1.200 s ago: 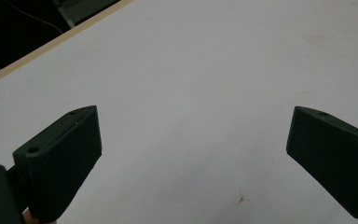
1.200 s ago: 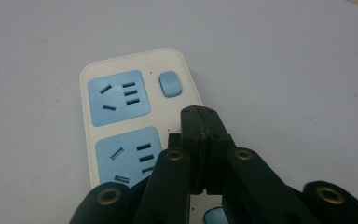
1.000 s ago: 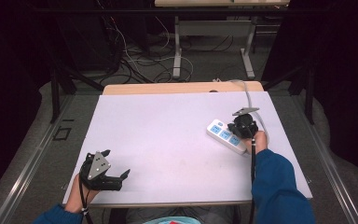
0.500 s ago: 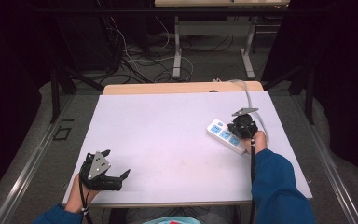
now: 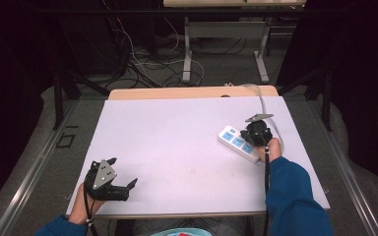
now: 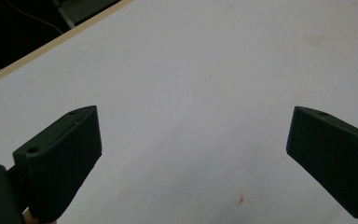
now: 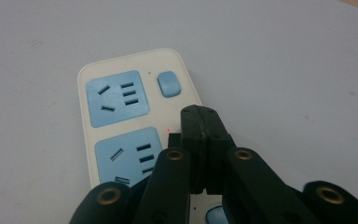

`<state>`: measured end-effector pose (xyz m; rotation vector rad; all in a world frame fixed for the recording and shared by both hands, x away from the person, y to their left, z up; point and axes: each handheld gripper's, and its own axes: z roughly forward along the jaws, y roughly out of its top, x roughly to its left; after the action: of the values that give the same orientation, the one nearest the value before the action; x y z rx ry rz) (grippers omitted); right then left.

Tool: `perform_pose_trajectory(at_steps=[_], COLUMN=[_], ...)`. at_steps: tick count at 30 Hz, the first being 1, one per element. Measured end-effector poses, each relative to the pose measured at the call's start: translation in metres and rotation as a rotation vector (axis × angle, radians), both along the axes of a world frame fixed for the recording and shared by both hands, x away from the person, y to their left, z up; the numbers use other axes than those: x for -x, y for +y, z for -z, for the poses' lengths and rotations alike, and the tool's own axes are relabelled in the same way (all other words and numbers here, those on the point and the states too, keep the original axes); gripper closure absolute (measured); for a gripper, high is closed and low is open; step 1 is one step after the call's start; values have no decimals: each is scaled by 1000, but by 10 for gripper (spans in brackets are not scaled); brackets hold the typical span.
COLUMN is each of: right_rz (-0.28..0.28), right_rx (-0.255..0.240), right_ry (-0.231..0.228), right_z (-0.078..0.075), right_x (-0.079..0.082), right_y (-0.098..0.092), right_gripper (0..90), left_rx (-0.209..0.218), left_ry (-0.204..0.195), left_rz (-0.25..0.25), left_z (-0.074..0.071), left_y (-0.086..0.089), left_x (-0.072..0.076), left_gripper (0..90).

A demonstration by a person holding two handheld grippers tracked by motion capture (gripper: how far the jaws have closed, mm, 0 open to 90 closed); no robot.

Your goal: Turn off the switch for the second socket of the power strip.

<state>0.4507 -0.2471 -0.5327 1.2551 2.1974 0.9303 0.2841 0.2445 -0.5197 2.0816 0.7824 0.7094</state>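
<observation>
White plastic power strip with blue sockets [image 5: 238, 143] lying diagonally, switch end pointing far-left. My right gripper [image 7: 200, 122] hovering clenched, hiding near end; left gripper [image 6: 191, 154] resting released.

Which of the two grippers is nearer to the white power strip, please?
The right. The right gripper hangs directly over the power strip, its jaws shut above the strip's sockets. The left gripper rests open at the table's near left corner, far from it.

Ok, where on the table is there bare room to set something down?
The whole white tabletop between the left gripper and the power strip is bare. It's crowded at the right edge, where the right gripper sits over the strip.
</observation>
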Motion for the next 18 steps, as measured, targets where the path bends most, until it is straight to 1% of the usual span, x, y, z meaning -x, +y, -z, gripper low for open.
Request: perform_pose_trajectory(at_steps=[2, 5, 14, 18], right_rz=[-3, -3, 2, -6], right_rx=[3, -4, -7, -5], right_ry=[-6, -6, -6, -11], right_z=[0, 1, 1, 1], right_x=[0, 1, 1, 1], right_y=[-1, -1, -1, -1], right_gripper=[900, 900, 900, 900], left_rx=[1, 0, -2, -2], left_ry=[-1, -1, 0, -1], left_rz=[1, 1, 1, 1], left_z=[0, 0, 0, 0], left_y=[0, 0, 0, 0], left_x=[0, 0, 0, 0], left_gripper=[32, 32, 33, 32])
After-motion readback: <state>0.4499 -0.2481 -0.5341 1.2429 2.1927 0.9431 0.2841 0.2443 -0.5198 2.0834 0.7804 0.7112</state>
